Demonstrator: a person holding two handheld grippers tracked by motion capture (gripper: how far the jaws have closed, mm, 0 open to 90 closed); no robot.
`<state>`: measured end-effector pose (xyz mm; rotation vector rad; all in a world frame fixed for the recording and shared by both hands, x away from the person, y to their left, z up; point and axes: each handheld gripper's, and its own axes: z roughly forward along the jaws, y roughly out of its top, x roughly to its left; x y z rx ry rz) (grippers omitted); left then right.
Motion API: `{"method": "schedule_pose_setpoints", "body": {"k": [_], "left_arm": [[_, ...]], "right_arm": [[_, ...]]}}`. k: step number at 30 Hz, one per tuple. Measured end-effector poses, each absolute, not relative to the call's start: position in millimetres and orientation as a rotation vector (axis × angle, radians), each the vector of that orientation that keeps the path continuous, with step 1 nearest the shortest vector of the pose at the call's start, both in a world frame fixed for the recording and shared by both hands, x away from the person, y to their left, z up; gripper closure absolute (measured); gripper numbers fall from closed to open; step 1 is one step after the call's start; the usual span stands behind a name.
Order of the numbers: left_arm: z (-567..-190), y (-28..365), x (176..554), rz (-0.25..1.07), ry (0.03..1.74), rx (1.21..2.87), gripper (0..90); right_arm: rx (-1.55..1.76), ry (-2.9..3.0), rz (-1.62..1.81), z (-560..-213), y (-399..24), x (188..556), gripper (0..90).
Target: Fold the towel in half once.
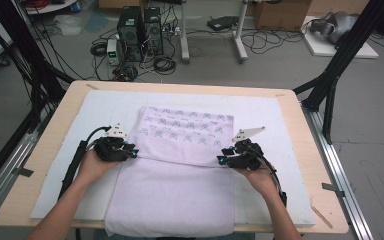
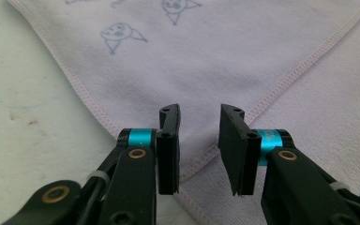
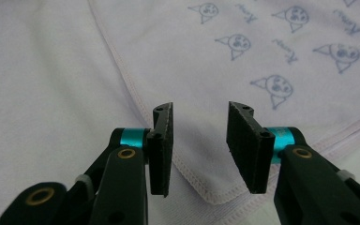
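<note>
**Both pairs of fingers standing apart over the folded cloth's corners**

Fingers of the left gripper (image 2: pixel 199 150) are standing parted, gripping nothing, with a stitched corner of the pale lilac cloth (image 1: pixel 180 165) lying just beyond and beneath the gap. Fingers of the right gripper (image 3: pixel 206 147) are standing parted too, a hemmed corner lying under them. In the high view the cloth is running lengthwise from upper centre to the bottom edge, its printed half folded over; the grippers are sitting at the fold's left and right ends, on the white table pad (image 1: pixel 70 150).

One towel (image 1: pixel 180 165), two tools
</note>
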<state>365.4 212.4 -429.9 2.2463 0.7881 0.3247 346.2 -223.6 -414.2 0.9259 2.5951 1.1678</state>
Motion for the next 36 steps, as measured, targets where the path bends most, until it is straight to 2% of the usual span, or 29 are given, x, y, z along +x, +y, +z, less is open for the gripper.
{"method": "schedule_pose_setpoints", "body": {"k": [4,7,12,14,25,32,36], "left_arm": [[-435,212,363,0.318,0.802,2.219,67.1],[-439,214,363,0.315,0.822,2.194,67.9],[-439,208,362,0.36,0.823,2.2,83.3],[-437,207,361,0.367,0.824,2.197,85.6],[-408,222,345,0.378,0.814,2.064,86.2],[-394,222,324,0.403,0.766,2.082,86.2],[-388,223,299,0.418,0.736,2.069,86.2]], "right_arm": [[0.96,2.591,1.188,-434,-228,344,60.3],[0.978,2.597,1.166,-442,-229,346,62.8],[0.929,2.563,1.167,-444,-227,345,81.0],[0.927,2.581,1.17,-444,-227,346,86.9],[0.87,2.535,1.25,-406,-235,347,87.7],[0.793,2.513,1.285,-379,-238,328,87.7],[0.747,2.505,1.313,-371,-239,304,87.7]]}}
